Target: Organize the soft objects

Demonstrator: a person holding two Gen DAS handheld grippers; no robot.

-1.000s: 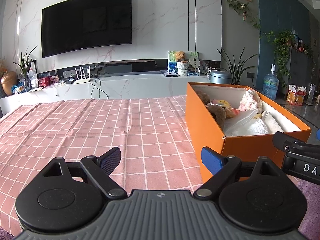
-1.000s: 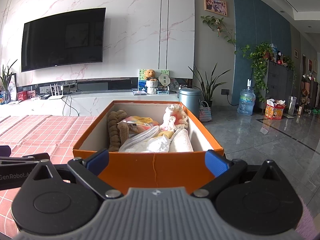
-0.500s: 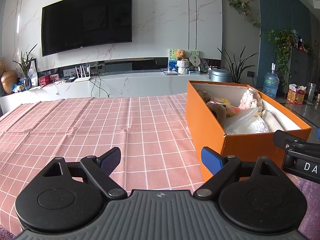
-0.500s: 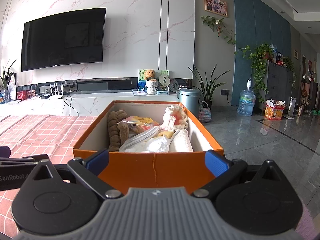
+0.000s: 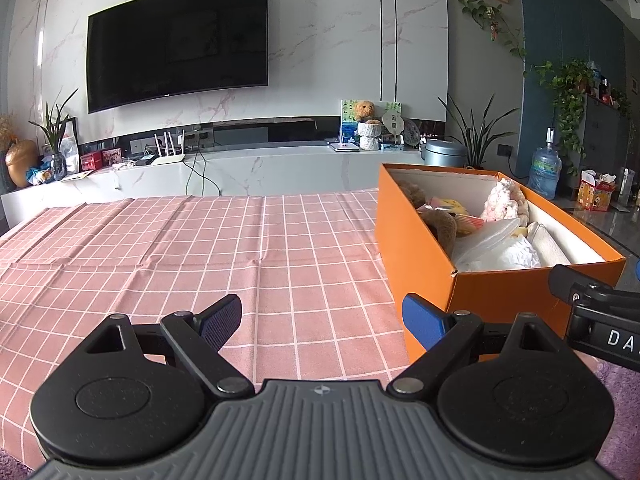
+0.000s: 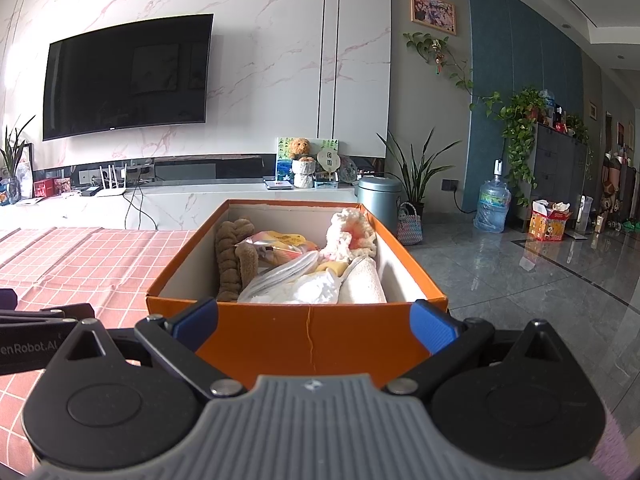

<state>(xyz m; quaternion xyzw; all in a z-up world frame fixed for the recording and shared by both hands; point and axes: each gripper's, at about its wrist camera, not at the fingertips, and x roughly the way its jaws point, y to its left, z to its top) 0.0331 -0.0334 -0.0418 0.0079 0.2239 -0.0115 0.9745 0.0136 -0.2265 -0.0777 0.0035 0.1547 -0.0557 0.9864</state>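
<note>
An orange cardboard box (image 6: 308, 336) (image 5: 416, 248) stands on the right end of a table under a pink checked cloth (image 5: 200, 248). Inside it lie several soft things: a brown plush toy (image 6: 234, 260), a pink-and-cream fluffy toy (image 6: 348, 236), a white rolled towel (image 6: 362, 286), a clear bag with white stuffing (image 6: 304, 286) and a yellow packet (image 6: 280, 242). My right gripper (image 6: 316, 322) is open, its blue pads either side of the box's near end wall, holding nothing. My left gripper (image 5: 322, 318) is open and holds nothing, low over the cloth left of the box.
Beyond the table a white marble TV bench (image 5: 240, 168) carries a router, a teddy bear (image 5: 364, 110) and small items under a wall TV (image 5: 176, 44). A grey bin (image 6: 378, 200), potted plants and a water bottle (image 6: 492, 206) stand on the tiled floor at right.
The left wrist view has shifted slightly, with the box sitting a little higher and closer in it. Both grippers stay open, and the right one has barely moved.
</note>
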